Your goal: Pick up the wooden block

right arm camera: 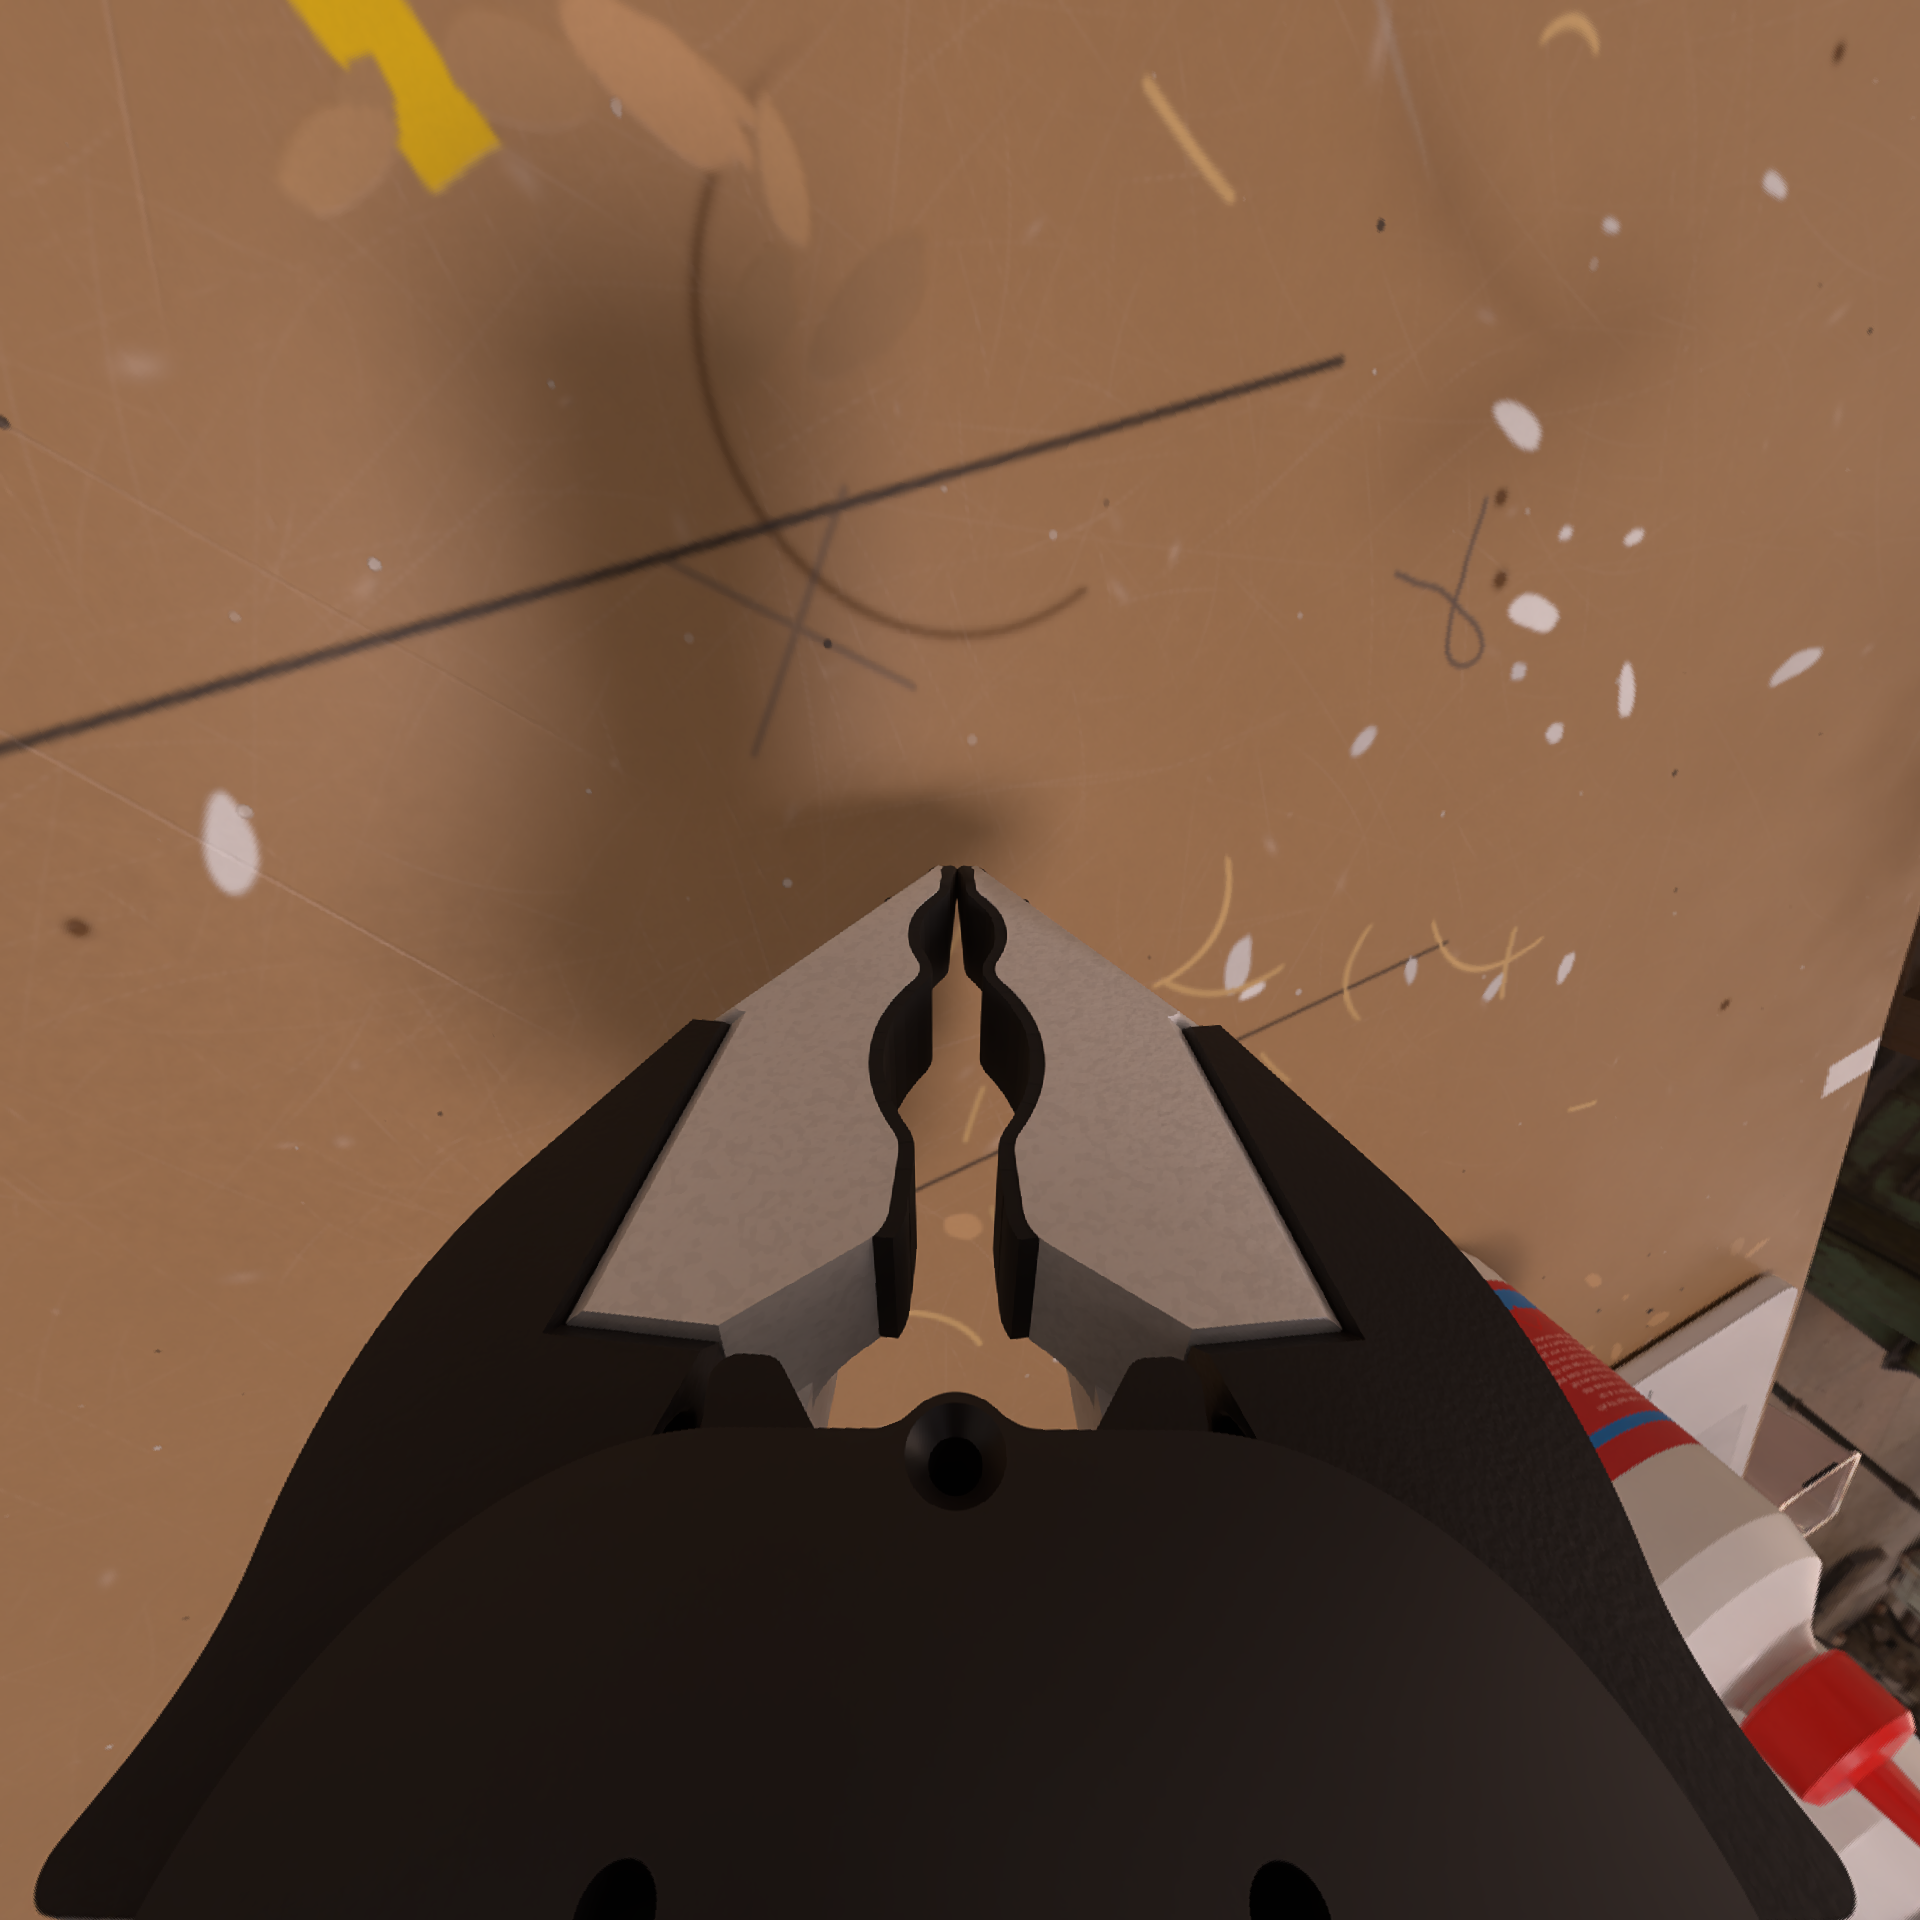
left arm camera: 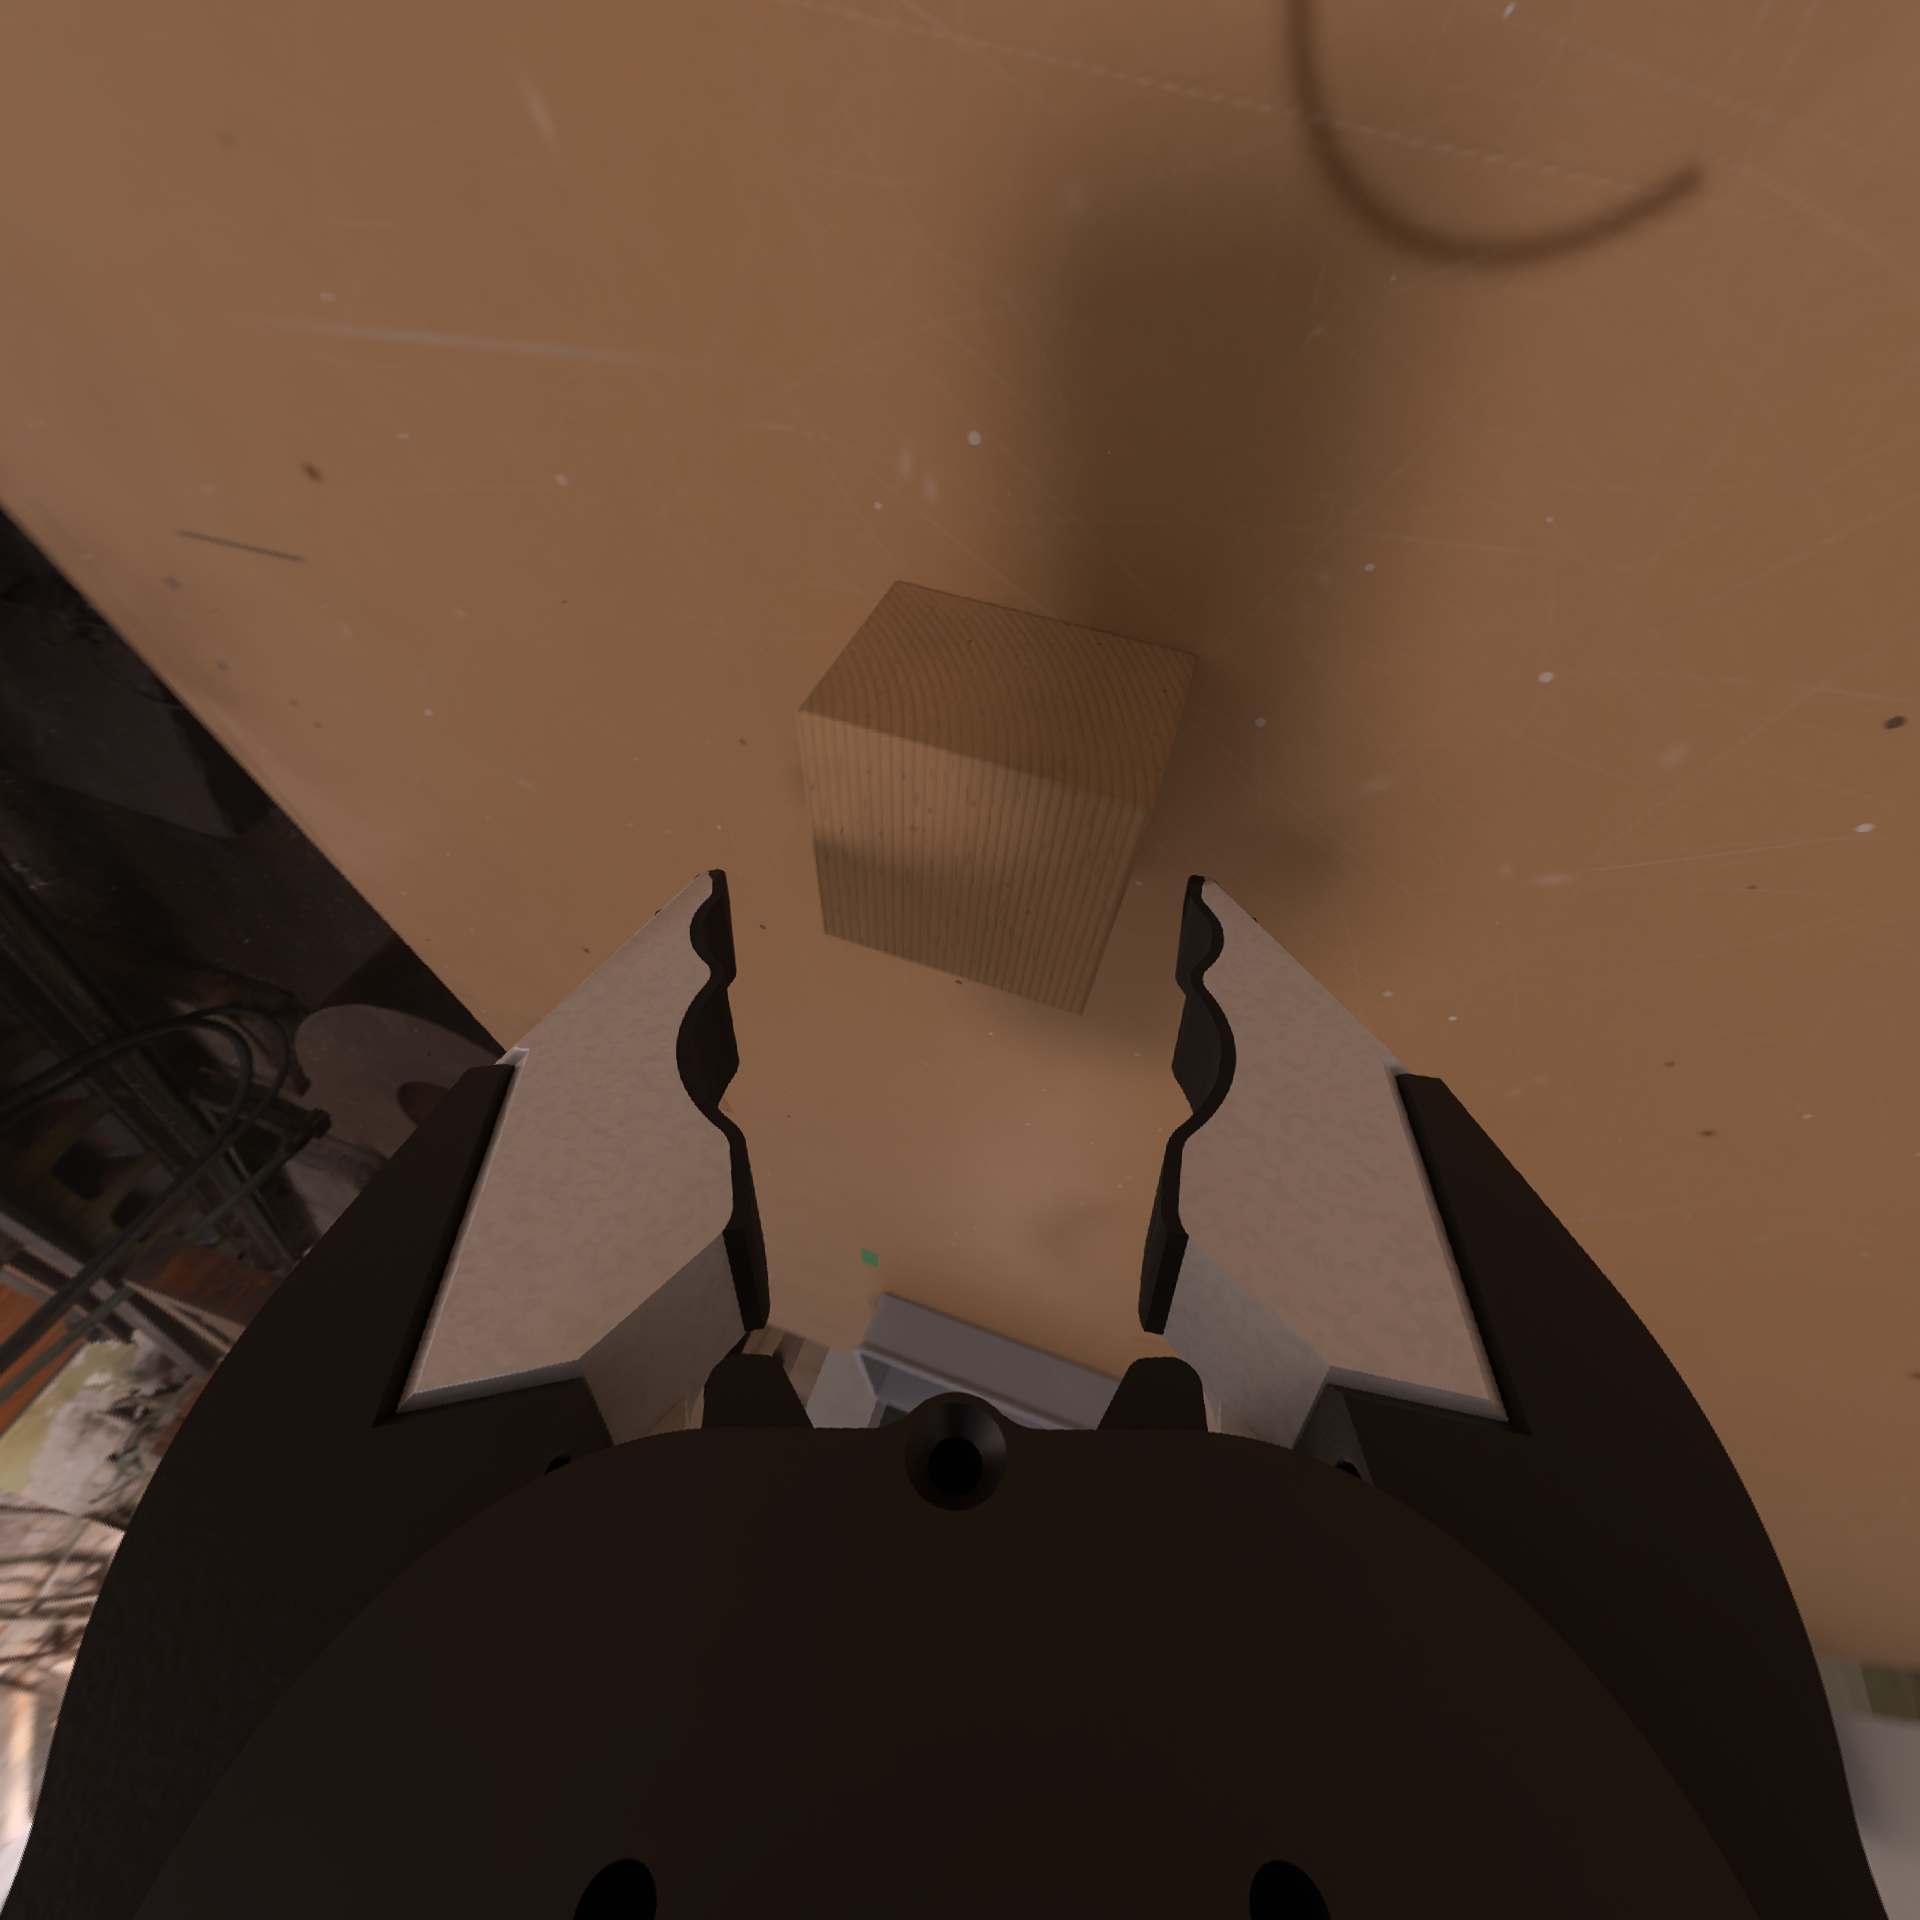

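A light wooden block [left arm camera: 987,800], a cube with fine grain lines, rests on the brown tabletop [left arm camera: 520,364] in the left wrist view. My left gripper [left arm camera: 956,883] is open and empty. Its fingertips sit just short of the block's near face, one on each side of it, not touching. The block's near lower part lies between the tips. My right gripper [right arm camera: 956,873] is shut on nothing, its tips pressed together above the scratched tabletop [right arm camera: 416,935]. The block does not show in the right wrist view.
The table edge [left arm camera: 260,831] runs diagonally at the left of the left wrist view, with dark clutter beyond. In the right wrist view a white glue bottle with a red cap [right arm camera: 1766,1621] lies at the lower right by the table edge. Yellow tape [right arm camera: 416,94] marks the far left.
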